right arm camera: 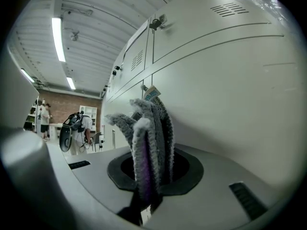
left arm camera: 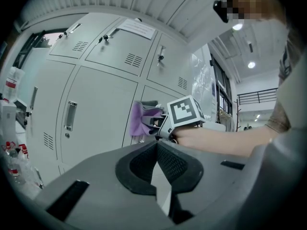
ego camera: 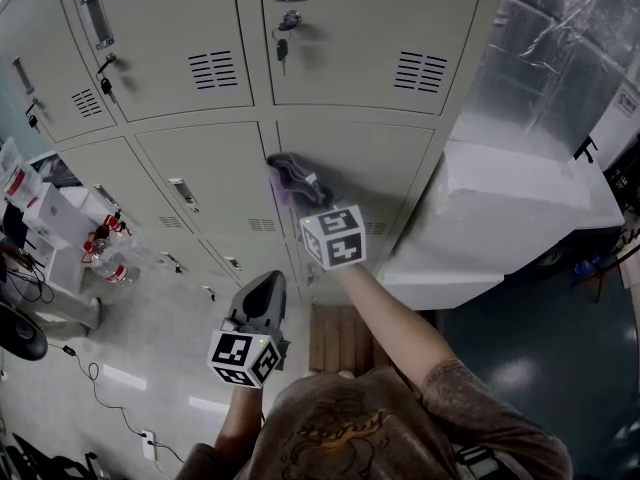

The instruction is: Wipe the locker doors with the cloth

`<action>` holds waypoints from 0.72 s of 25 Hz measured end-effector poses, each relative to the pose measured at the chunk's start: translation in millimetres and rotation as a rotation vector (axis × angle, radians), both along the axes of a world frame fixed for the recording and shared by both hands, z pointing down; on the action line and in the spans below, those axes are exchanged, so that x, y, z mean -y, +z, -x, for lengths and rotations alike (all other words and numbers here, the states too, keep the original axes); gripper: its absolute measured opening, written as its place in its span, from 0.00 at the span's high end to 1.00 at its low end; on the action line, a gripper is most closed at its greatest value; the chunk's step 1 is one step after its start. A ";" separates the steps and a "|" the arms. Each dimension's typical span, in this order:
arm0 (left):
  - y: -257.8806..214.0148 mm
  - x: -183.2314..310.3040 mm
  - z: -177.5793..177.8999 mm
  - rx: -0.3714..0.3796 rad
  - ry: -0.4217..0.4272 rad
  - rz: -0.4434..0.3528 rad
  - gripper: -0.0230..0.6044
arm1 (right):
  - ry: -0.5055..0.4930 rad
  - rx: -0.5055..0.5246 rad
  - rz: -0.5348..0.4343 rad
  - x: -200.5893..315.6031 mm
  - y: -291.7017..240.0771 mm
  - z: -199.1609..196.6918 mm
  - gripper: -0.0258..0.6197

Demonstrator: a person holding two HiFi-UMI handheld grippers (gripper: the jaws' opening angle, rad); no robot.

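Right tongs: closed on the cloth. In the right gripper view the jaws clamp its lower part and grey and purple folds stand up out of the tongs.
Cloth position: pressed against the locker doors, on the middle row, near the top edge of a door and right by the vertical seam to the neighbouring door. A small tag shows at the cloth's top end in the right gripper view.
Right arm: bare forearm stretched out toward the lockers.
Left tongs: held low and close to the body, well apart from the lockers. In the left gripper view the tongs have their tips together with nothing between them.
Left gripper view, background: the marker cube of the right tongs, with the purple cloth against the door beyond it.
Locker row above: a key hangs from one lock, and the doors have vent slots.
Right of lockers: a white wrapped block below a clear-film-wrapped unit.
Left of lockers: bottles, low down.
Far background, right gripper view: a person stands with another gripper device.
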State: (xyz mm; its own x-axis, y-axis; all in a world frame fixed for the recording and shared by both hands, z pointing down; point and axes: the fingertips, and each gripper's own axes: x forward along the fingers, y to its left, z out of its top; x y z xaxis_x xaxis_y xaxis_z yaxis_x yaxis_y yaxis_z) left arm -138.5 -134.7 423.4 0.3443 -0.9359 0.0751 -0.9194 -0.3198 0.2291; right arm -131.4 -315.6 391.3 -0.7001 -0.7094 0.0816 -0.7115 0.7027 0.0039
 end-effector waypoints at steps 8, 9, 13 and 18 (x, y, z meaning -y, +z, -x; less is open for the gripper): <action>1.4 0.3 -3.5 -0.007 0.018 0.003 0.96 | 0.042 -0.019 -0.009 3.9 -1.7 -23.8 0.88; 1.7 0.2 -4.5 -0.008 0.022 0.004 0.96 | 0.050 -0.021 -0.010 4.5 -2.0 -29.0 0.88; 1.7 -0.3 -11.1 -0.006 0.046 0.003 0.96 | 0.086 -0.033 -0.018 6.0 -3.0 -49.7 0.88; 0.7 -0.5 -18.9 -0.001 0.077 0.001 0.96 | 0.132 -0.035 -0.019 8.2 -3.8 -74.8 0.88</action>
